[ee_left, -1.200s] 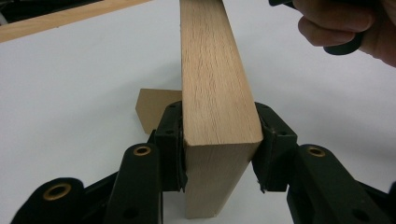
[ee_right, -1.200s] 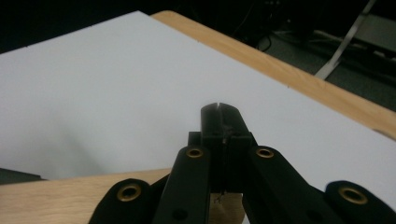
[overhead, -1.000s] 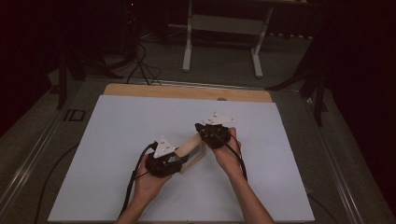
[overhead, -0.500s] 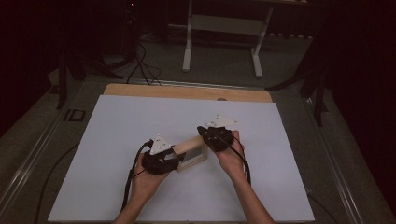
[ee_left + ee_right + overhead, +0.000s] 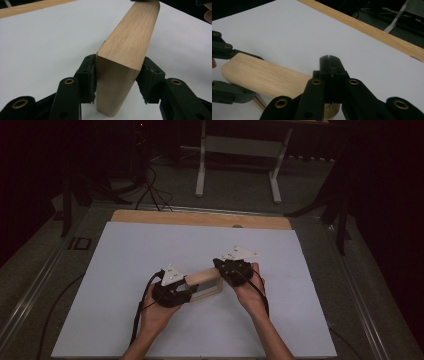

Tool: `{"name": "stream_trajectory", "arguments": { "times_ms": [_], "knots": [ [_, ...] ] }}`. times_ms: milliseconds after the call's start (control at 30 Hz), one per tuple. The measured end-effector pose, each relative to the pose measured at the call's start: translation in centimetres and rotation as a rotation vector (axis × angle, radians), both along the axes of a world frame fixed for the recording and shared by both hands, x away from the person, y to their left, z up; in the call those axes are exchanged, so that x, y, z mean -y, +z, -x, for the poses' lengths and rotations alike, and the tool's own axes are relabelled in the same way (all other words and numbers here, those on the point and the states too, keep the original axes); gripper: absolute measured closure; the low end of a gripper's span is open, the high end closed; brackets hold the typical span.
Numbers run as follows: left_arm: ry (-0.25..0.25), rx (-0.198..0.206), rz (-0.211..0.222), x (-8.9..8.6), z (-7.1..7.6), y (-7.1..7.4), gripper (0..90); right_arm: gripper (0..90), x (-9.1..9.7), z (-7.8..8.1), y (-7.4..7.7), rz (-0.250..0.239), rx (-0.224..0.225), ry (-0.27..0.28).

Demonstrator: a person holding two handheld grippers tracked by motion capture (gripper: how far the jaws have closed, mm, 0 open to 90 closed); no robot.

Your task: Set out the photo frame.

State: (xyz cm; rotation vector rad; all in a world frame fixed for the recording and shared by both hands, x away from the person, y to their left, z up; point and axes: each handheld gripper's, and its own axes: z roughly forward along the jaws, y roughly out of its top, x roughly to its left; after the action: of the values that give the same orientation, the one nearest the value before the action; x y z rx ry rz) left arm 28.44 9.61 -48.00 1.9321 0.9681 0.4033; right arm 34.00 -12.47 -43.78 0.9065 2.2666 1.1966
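Wooden block (image 5: 202, 276) held off the white tabletop (image 5: 120, 255), spanned between both grippers near the middle of the sheet. Left gripper (image 5: 117, 75) pinching one end of the block (image 5: 127, 52) across its faces; right gripper (image 5: 329, 72) pressed together, apparently nipping the opposite end (image 5: 262, 77), contact hidden behind its own tips. Compared with one second earlier: both hands lower and nearer the person, block tilted less steeply, left end dropped. Likely meaning: block being lowered toward the sheet or a light frame-like part (image 5: 207, 292) beneath; release not yet begun.
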Motion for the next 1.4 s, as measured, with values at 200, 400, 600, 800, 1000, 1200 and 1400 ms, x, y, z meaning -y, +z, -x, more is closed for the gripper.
{"name": "stream_trajectory", "arguments": {
  "times_ms": [200, 400, 600, 800, 1000, 1200, 1400],
  "knots": [
    [-0.015, -0.002, -0.003, 0.1, 0.0, -0.1, 51.7, 64.0, 1.1, 0.2, 0.2, -0.066, -0.005, 0.041],
    [-0.016, -0.002, -0.002, 0.2, 0.0, -0.1, 51.3, 49.9, 2.1, 0.8, 0.5, -0.099, 0.009, 0.094],
    [-0.019, -0.011, 0.004, 0.1, -0.1, -0.1, 50.7, 41.7, 2.9, 1.2, -0.3, -0.114, -0.014, 0.135],
    [-0.016, -0.010, 0.004, 0.0, -0.1, -0.1, 50.2, 34.7, 3.0, 1.0, -1.4, -0.114, -0.048, 0.177],
    [-0.015, -0.013, 0.008, -0.1, -0.1, -0.1, 50.3, 31.3, 2.8, 0.7, -2.1, -0.106, -0.056, 0.200],
    [-0.013, -0.008, 0.003, -0.2, 0.0, 0.0, 50.4, 27.1, 2.7, 0.1, -2.5, -0.124, -0.067, 0.236],
    [-0.015, -0.011, 0.004, -0.3, -0.1, 0.0, 50.4, 24.4, 2.7, -0.2, -2.9, -0.123, -0.076, 0.265]
  ]
}}
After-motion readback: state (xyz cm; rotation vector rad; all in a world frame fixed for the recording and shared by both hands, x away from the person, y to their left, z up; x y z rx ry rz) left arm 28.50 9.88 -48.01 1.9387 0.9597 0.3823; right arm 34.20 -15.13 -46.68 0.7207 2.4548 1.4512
